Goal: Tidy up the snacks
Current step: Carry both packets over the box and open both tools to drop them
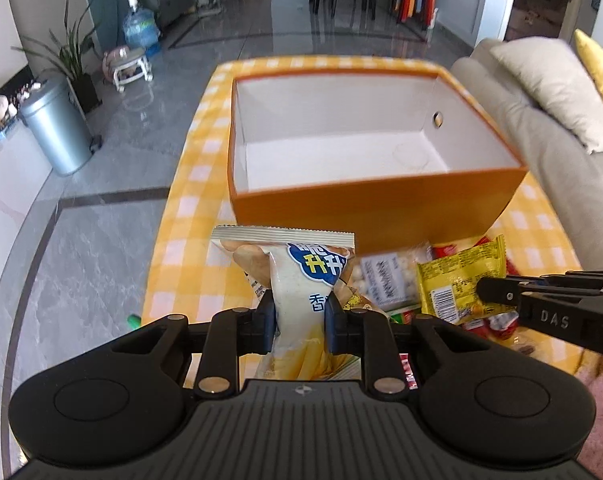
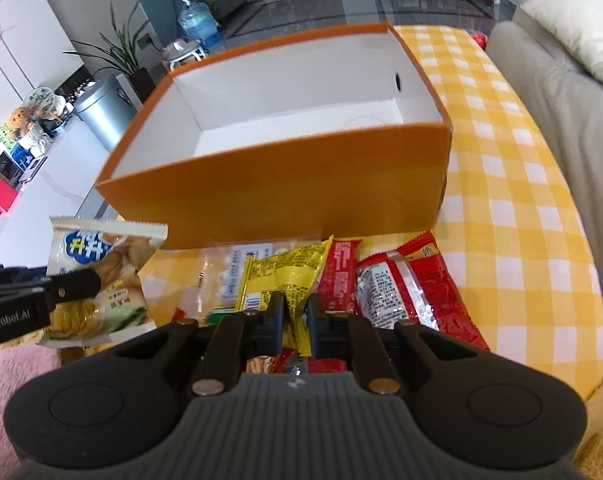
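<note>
Left claw (image 1: 299, 312): pads clamped on the cream snack packet (image 1: 301, 276), gripping it across its middle. The packet stands upright between the pads, serrated top edge toward 12 o'clock, lower end hanging down toward the claw body. In the right wrist view the same packet (image 2: 97, 268) sits at 9 o'clock of the right claw, with one left finger lying across it.

Right claw (image 2: 295, 316): pads pressed together on the yellow snack packet (image 2: 285, 276), pinching it by its lower corner. The packet rises from the pads toward 12 o'clock and tilts a little to the right. From the left wrist view the yellow packet (image 1: 457, 276) lies at 3 o'clock of the left claw, with the right claw (image 1: 481, 290) entering from the right edge.

Orange box (image 1: 375, 206), white inside, open at the top, stands on the counter at 12 o'clock of both claws, just beyond the held packets. Nothing seen inside it.

Counter carries a yellow checked cloth (image 2: 513, 216). Red packets (image 2: 405, 284) lie at 2 o'clock of the right claw, near the box's front wall. A clear packet with white pieces (image 2: 221, 276) lies at 11 o'clock.
</note>
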Motion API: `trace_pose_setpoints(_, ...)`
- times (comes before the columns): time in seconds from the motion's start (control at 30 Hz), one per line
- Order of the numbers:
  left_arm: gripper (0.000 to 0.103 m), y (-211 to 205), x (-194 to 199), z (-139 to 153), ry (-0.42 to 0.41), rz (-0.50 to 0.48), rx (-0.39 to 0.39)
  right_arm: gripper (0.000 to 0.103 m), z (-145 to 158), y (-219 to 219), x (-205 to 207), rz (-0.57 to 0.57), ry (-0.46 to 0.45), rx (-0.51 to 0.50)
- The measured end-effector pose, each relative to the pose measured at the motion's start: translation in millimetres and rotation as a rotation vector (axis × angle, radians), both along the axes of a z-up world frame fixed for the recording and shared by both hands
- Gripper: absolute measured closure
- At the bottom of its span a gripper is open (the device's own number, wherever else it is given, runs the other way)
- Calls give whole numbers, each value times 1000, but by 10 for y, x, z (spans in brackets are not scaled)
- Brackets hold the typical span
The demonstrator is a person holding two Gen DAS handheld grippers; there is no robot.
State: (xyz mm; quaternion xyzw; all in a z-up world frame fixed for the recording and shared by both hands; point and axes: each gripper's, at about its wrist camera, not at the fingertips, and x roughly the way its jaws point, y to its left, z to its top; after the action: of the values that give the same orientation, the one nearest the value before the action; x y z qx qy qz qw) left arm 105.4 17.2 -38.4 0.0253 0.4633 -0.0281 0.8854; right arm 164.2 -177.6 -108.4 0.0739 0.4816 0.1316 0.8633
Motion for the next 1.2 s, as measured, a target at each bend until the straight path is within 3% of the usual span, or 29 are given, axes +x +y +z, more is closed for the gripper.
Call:
trace_pose_setpoints(0.33, 77, -107, 27, 456, -114, -71, -7, 96, 729, -76, -229, 16, -174, -1)
trace_pose_setpoints(0.6, 78, -195, 426, 752, -200, -91, 3, 96, 1148, -23, 85, 24, -266, -14)
trace_pose_setpoints(0.87, 78, -259, 954, 724, -172, -109, 62, 96, 1145, 147, 731, 30, -253, -29)
trace_pose_setpoints(1.2, 78, -251, 1409, 74, 4, -152, 151, 96, 596, 366, 1342, 99, -82, -79)
